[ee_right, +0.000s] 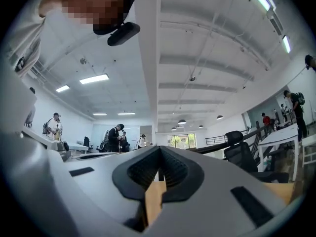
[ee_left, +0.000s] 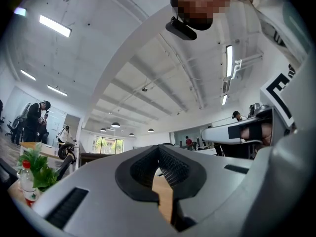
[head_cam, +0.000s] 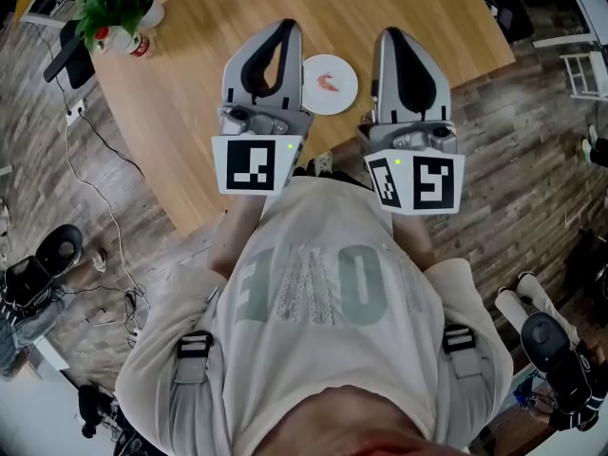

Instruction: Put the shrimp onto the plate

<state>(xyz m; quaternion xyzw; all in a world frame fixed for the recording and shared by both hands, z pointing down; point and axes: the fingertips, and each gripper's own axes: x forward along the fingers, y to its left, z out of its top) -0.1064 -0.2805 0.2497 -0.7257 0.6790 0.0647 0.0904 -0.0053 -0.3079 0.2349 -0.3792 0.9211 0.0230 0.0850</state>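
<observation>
In the head view a pink shrimp [head_cam: 326, 83] lies on a small white plate [head_cam: 344, 99] on the round wooden table [head_cam: 209, 84]. Both grippers are held up close to my chest, pointing away over the table. My left gripper [head_cam: 288, 25] hangs just left of the plate, and its jaws meet with nothing between them. My right gripper [head_cam: 391, 34] hangs just right of the plate, shut and empty too. The left gripper [ee_left: 159, 154] and the right gripper [ee_right: 159, 157] each look out over the office in their own views, which show neither plate nor shrimp.
A potted green plant [head_cam: 119, 8] and a red-capped bottle [head_cam: 139, 44] stand at the table's far left; both show again as plant [ee_left: 37, 167] and bottle [ee_left: 28, 184]. Cables and a power strip [head_cam: 74, 112] lie on the wood floor. People stand far off in the office.
</observation>
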